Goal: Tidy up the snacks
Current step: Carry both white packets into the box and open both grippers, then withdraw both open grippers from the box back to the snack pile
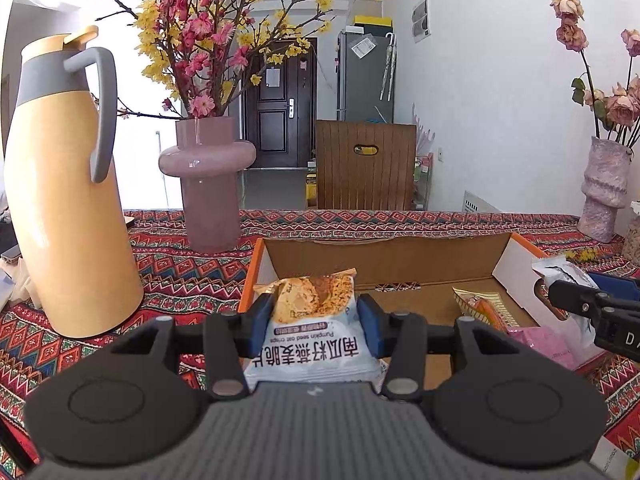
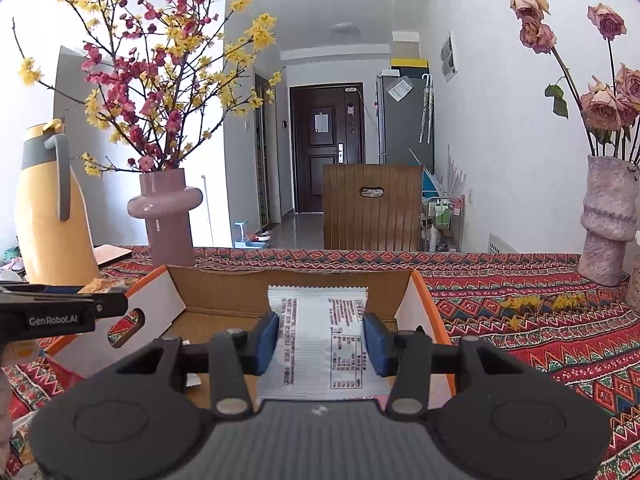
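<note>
My left gripper (image 1: 316, 312) is shut on a white and blue oat crisp packet (image 1: 314, 320) and holds it over the near left corner of an open cardboard box (image 1: 380, 252) with orange edges. Two snack packets, one orange (image 1: 486, 308) and one pink (image 1: 548, 344), lie in the box at the right. My right gripper (image 2: 320, 334) is shut on a white packet (image 2: 320, 340), printed back side up, above the same box (image 2: 288, 284). The right gripper also shows at the right edge of the left wrist view (image 1: 580, 300), and the left gripper at the left of the right wrist view (image 2: 100, 306).
The table has a red patterned cloth (image 2: 520, 320). A yellow thermos jug (image 1: 68, 184) and a pink vase with blossoms (image 1: 208, 184) stand at the left. A rough pink vase with roses (image 2: 604, 220) stands at the far right. A wooden chair (image 2: 372, 208) is behind the table.
</note>
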